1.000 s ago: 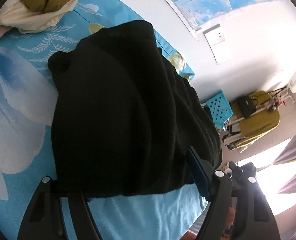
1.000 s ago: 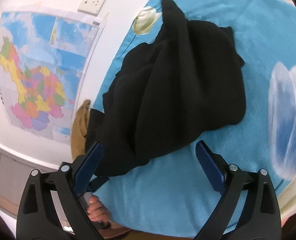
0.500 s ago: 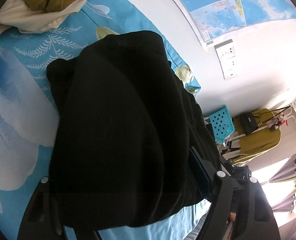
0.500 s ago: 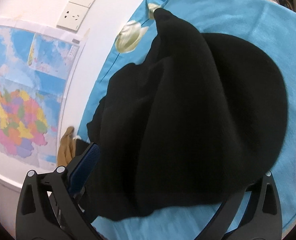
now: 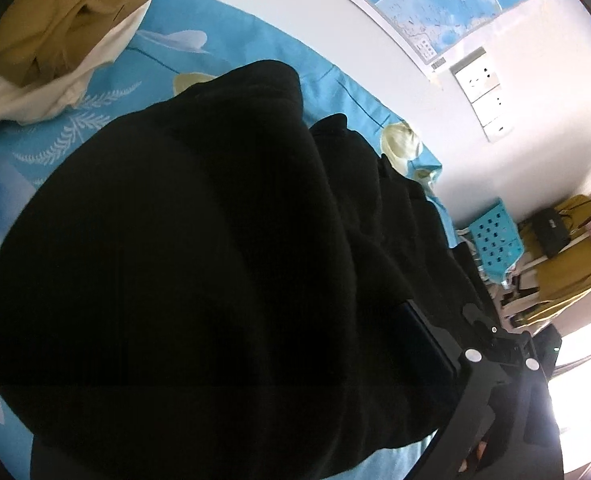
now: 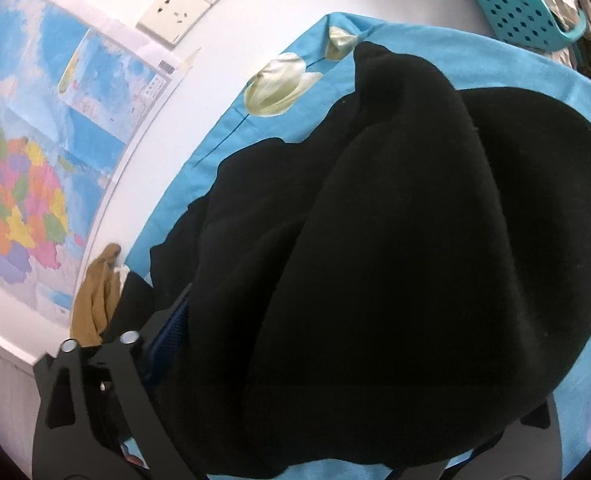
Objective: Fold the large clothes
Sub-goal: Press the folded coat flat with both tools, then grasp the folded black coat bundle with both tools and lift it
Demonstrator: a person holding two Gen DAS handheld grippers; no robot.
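Note:
A large black garment [image 5: 215, 260] lies bunched on the blue flowered bed sheet [image 5: 255, 44] and fills most of both views; it also shows in the right wrist view [image 6: 395, 260]. My left gripper [image 5: 235, 420] is open, its jaws wide apart over the near edge of the garment; only the right finger [image 5: 427, 344] shows, the left one is hidden by cloth. My right gripper [image 6: 355, 420] is open too, straddling the garment's near edge, with its left finger [image 6: 171, 332] showing and the right one mostly covered.
A pile of mustard and cream clothes [image 5: 55, 28] lies at the far left of the bed. A wall with a map [image 6: 35, 140] and sockets [image 6: 187, 4] runs along the bed. A teal basket [image 5: 495, 236] and a rack with a yellow garment [image 5: 567, 264] stand beyond the bed's end.
Both grippers have moved forward and down onto the black garment, which now fills the views and covers parts of the fingers. Both stay open.

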